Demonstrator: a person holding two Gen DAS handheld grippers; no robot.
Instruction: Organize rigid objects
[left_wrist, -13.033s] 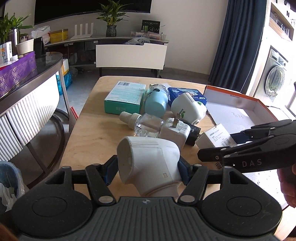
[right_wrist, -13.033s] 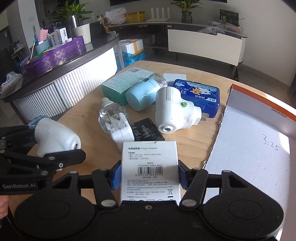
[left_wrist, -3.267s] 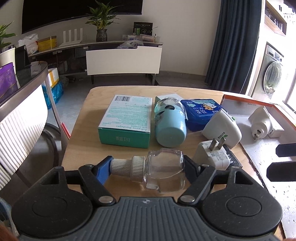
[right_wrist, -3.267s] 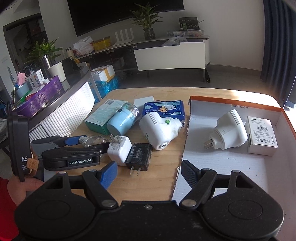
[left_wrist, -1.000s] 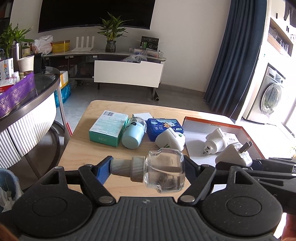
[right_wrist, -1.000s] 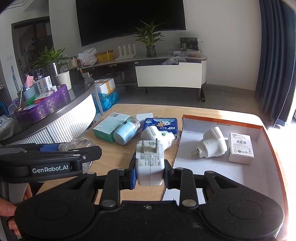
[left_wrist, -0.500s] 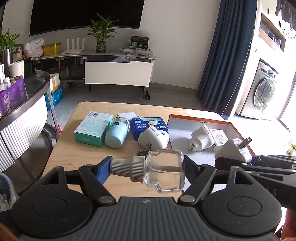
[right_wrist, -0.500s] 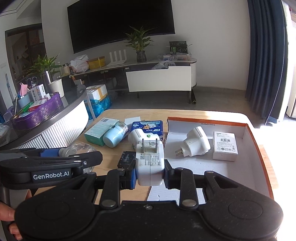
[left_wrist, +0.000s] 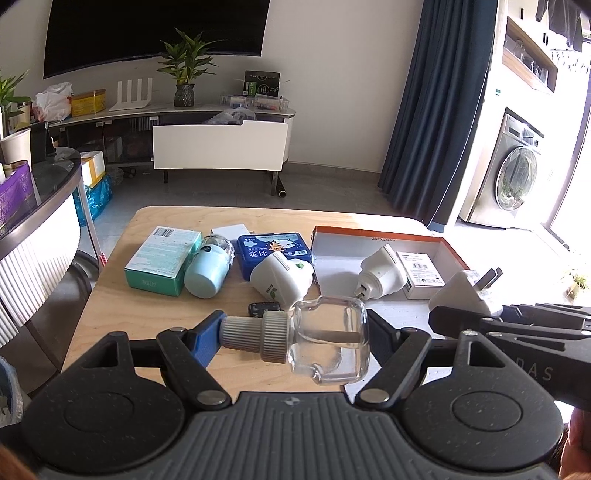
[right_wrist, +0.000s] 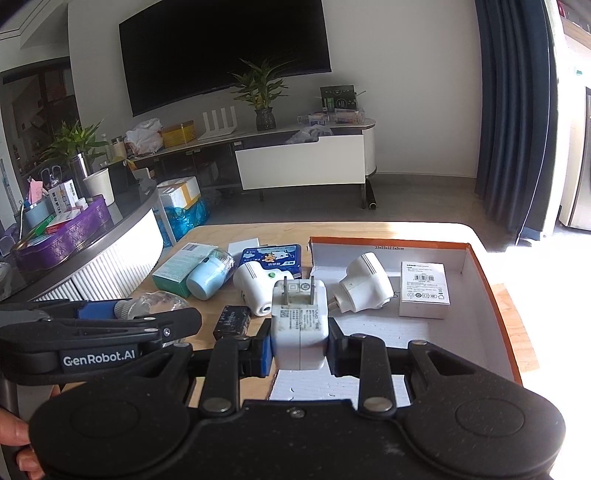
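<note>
Clear glass bottle (left_wrist: 325, 341) with ribbed cap clamped crosswise in your left gripper (left_wrist: 295, 339), held above wooden table (left_wrist: 110, 310). White plug adapter (right_wrist: 300, 325), prongs up, pinched in your right gripper (right_wrist: 300, 352), over near edge of orange-rimmed box (right_wrist: 476, 273). Box already holds white plug-in unit (right_wrist: 364, 284) and small white carton (right_wrist: 424, 293). Step in hand, by my read: carrying both to box. Next: lower adapter onto bare floor beside unit, release; swing bottle over rim, set it flat. Green box (left_wrist: 162, 262), blue cup (left_wrist: 208, 271), blue tin (left_wrist: 271, 251), second white unit (left_wrist: 282, 277), black charger (left_wrist: 264, 308) wait on table.
</note>
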